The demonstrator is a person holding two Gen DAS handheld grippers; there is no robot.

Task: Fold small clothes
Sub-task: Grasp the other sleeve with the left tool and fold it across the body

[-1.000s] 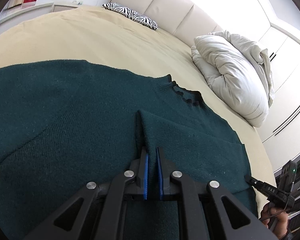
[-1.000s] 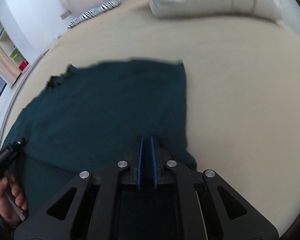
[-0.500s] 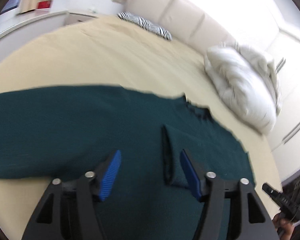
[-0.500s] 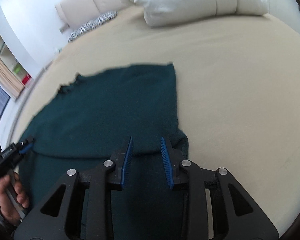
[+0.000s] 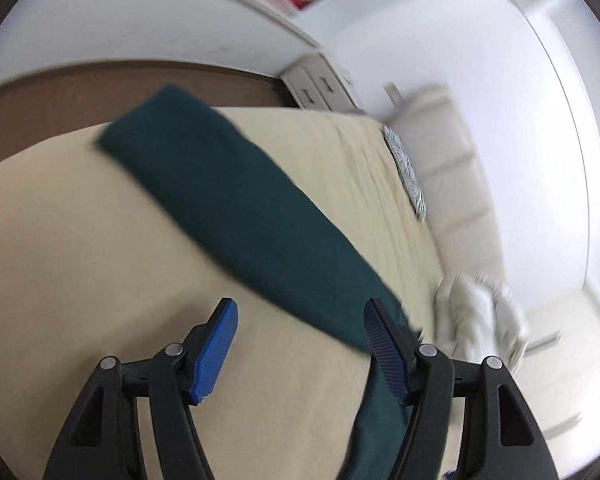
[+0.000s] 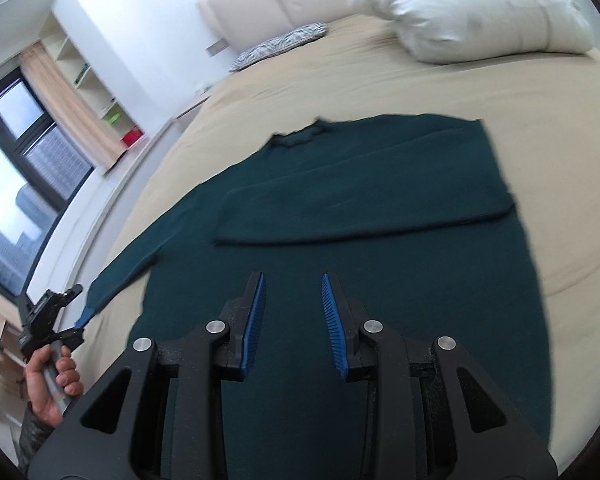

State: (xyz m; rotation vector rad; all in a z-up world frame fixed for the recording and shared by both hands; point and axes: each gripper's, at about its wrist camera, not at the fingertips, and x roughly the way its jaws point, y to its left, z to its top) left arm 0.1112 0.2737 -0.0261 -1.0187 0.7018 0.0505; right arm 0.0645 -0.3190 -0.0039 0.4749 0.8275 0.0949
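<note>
A dark green knit sweater lies flat on the beige bed, its right sleeve folded across the chest. Its left sleeve stretches straight out toward the bed's edge. My left gripper is open and empty above the sheet, near the base of that sleeve; it also shows in the right wrist view, held at the bed's left edge by the sleeve cuff. My right gripper is open and empty above the sweater's lower body.
The beige bed sheet surrounds the sweater. A white duvet and pillow lie at the head, with a zebra-striped cushion by the padded headboard. A nightstand, shelves and a window stand beyond the bed's left side.
Both grippers have let go of the folded right sleeve and opened. My left gripper has swung out to the left sleeve; my right gripper has drawn back over the lower body.
</note>
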